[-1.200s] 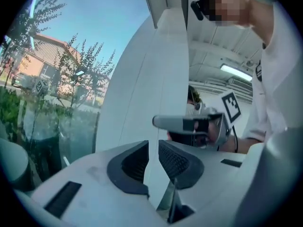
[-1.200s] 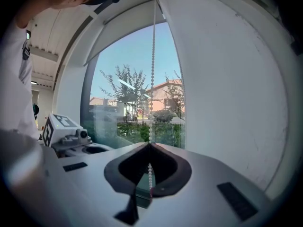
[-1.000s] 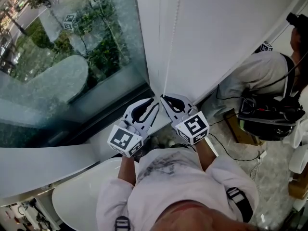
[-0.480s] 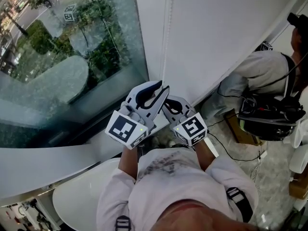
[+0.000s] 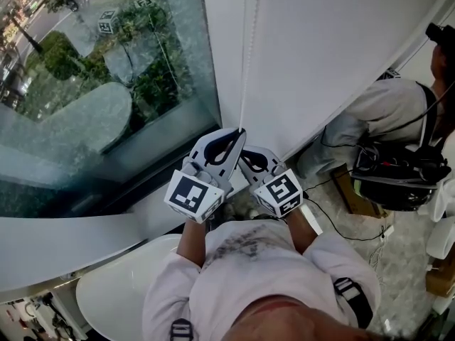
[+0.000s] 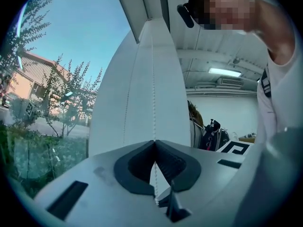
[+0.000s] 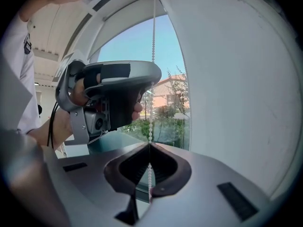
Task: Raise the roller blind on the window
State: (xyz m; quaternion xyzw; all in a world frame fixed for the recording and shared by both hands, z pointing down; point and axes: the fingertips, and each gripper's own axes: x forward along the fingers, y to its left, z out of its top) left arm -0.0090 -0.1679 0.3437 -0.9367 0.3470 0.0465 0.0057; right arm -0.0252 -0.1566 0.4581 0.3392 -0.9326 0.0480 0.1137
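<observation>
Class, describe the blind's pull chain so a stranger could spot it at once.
Start at the big window, then the white roller blind on its right. Near the blind's left edge hangs the bead chain: the only thin beaded strand, pinched by the right gripper and the just-closed left gripper.

- Left gripper (image 6: 154,141), the upper one, points level; its jaws have just closed on the bead cord (image 6: 153,79).
- Right gripper (image 7: 149,143) sits just beneath, clamped on the same cord.
</observation>
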